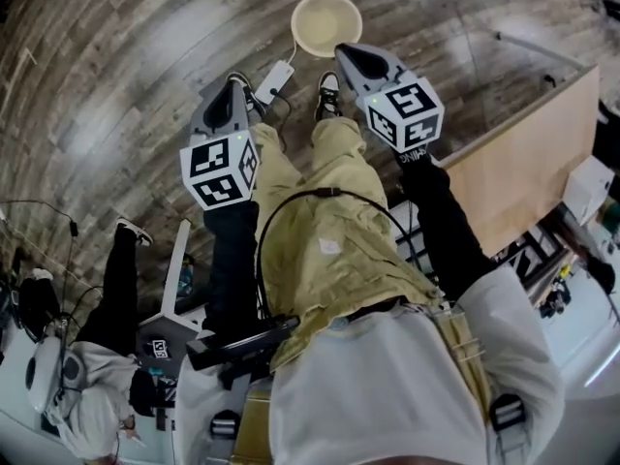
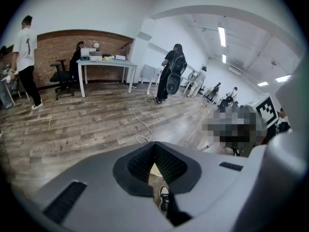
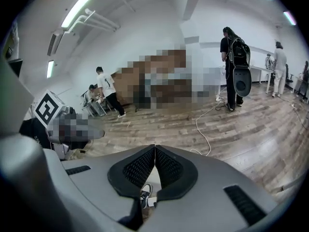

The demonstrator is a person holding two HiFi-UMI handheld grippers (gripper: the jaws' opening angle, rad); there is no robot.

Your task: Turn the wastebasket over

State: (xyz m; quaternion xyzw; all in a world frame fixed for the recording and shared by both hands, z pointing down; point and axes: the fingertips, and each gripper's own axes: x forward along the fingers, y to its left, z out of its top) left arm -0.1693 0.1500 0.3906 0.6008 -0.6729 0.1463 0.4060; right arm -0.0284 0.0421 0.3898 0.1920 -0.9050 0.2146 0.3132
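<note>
Head view: the cream wastebasket (image 1: pixel 326 24) stands upright on the wooden floor (image 1: pixel 116 76), its round open mouth facing up at you, so its long axis runs vertically. Your shoes (image 1: pixel 328 95) are just on your side of the wastebasket. A white power strip (image 1: pixel 274 80) lies near it, down and to its left. Your right gripper (image 1: pixel 344 52) points at the wastebasket, its tip just beside the near rim in this view. Your left gripper (image 1: pixel 235 81) sits farther from the wastebasket, off to its left.

Left gripper view: the fingers (image 2: pixel 145 161) are closed together with nothing between them. A sliver of the cream wastebasket shows below their tips, so it lies ahead and lower.

Right gripper view: the fingers (image 3: pixel 166 166) are also pressed closed and hold nothing. A pale patch beneath them may be the wastebasket; I cannot tell for sure.

In my judgement the right hand is nearer, and both sets of fingers must open before gripping the rim.
</note>
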